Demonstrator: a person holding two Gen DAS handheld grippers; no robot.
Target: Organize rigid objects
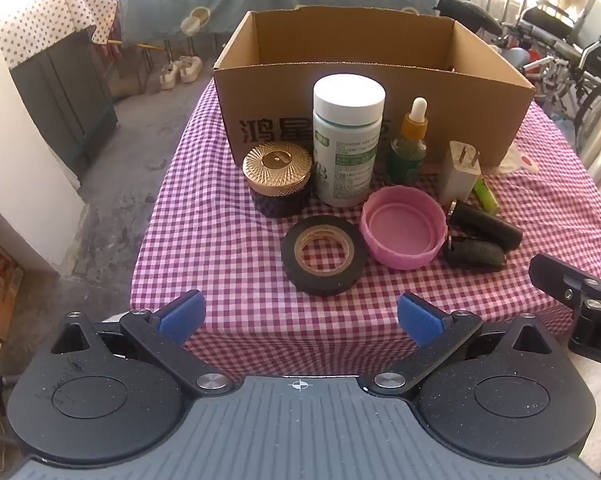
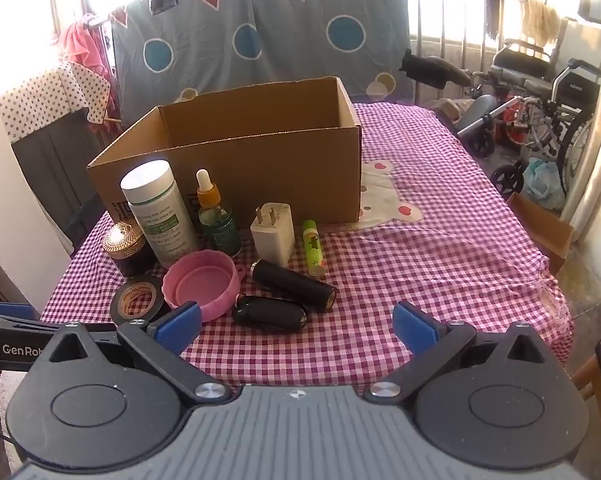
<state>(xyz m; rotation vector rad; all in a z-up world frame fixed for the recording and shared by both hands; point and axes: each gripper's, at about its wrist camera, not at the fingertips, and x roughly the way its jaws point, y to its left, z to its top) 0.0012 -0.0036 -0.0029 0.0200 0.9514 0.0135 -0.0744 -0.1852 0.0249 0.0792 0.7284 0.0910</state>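
An open cardboard box (image 1: 364, 120) stands at the back of the checked tablecloth (image 1: 220, 240); it also shows in the right wrist view (image 2: 260, 168). In front of it stand a white pill bottle (image 1: 348, 140), a dropper bottle (image 1: 408, 148), a gold-lidded jar (image 1: 277, 178) and a white charger (image 1: 460, 174). A black tape roll (image 1: 323, 255), a pink lid (image 1: 403, 227), a black cylinder (image 2: 294, 285), a black key fob (image 2: 270, 314) and a green tube (image 2: 313, 247) lie nearby. My left gripper (image 1: 300, 318) is open and empty before the tape. My right gripper (image 2: 296, 322) is open and empty just before the key fob.
A wheelchair (image 2: 548, 92) and walker frames stand at the right. A patterned sheet (image 2: 260, 28) hangs behind the table. A dark cabinet (image 1: 64, 92) is at the left. A small open carton (image 2: 540, 228) sits on the floor at the right.
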